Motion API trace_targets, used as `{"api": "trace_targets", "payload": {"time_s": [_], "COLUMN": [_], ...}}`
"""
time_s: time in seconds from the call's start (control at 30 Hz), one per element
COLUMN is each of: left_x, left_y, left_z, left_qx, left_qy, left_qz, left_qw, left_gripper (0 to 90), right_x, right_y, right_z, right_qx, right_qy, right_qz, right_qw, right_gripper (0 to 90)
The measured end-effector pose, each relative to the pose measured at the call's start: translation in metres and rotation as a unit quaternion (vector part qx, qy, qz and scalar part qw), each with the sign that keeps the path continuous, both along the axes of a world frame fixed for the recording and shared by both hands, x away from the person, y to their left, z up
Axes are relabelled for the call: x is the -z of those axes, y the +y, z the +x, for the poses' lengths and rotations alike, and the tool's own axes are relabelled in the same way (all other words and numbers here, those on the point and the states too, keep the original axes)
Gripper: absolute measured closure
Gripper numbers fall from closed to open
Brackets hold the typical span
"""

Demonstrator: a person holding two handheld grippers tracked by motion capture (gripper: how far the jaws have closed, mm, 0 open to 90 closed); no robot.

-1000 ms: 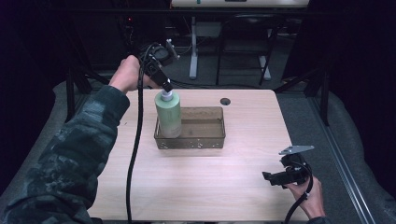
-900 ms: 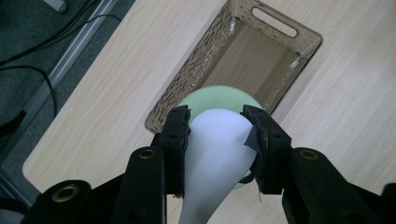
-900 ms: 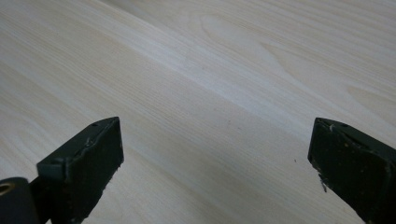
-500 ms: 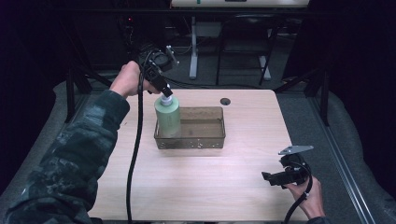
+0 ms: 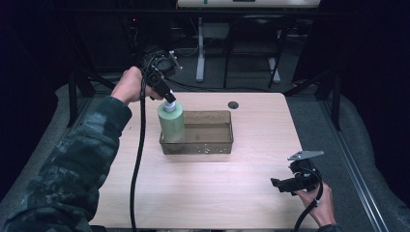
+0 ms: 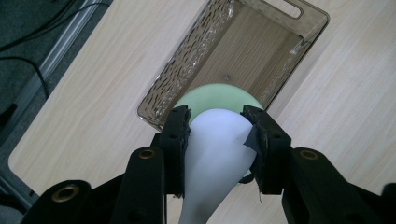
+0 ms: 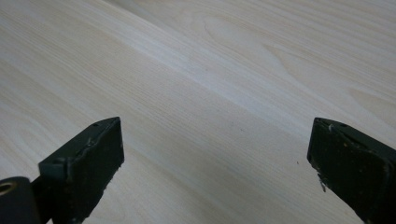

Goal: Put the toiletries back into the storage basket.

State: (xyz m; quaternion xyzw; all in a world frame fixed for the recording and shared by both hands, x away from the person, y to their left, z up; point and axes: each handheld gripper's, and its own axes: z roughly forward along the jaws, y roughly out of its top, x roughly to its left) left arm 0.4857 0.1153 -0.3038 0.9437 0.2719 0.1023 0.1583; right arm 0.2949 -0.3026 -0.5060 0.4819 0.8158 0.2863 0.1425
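Note:
A pale green bottle (image 5: pixel 171 124) with a white cap (image 5: pixel 169 107) stands upright at the left end of a smoky clear plastic bin (image 5: pixel 220 143) on the wooden table. My left gripper (image 5: pixel 168 98) reaches down from the back left and is shut on the white cap (image 6: pixel 215 149), with the green bottle body (image 6: pixel 219 95) below it inside the bin (image 6: pixel 196 60). My right gripper (image 5: pixel 276 184) rests low near the table's front right corner. Its jaws stand wide apart in the right gripper view (image 7: pixel 215 172), with only bare wood between them.
A small dark round hole or plug (image 5: pixel 233 105) sits in the tabletop behind the bin. A black cable (image 5: pixel 138 159) hangs from the left gripper across the table's left side. Dark table legs and floor lie beyond the far edge.
The bottle has sunk lower into the left end of the bin, with the left gripper still shut on its cap. The right gripper has not moved.

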Motion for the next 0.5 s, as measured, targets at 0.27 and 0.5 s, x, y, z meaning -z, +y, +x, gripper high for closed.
{"api": "trace_targets", "payload": {"time_s": [0.27, 0.5], "left_x": [0.008, 0.014], "left_y": [0.0, 0.002], "left_z": [0.001, 0.002], "left_qx": [0.003, 0.005], "left_qy": [0.01, 0.013], "left_qz": [0.005, 0.006], "left_qw": [0.9999, 0.9999], "left_gripper": [62.5, 62.5], "right_x": [0.0, -0.001], "right_y": [-0.001, -0.001], "right_z": [0.0, 0.0], "right_qx": [0.003, 0.002], "right_qy": [0.0, -0.003], "right_qz": [0.003, 0.004], "right_qw": [1.0, 1.0], "right_gripper": [3.8, 3.8]}}
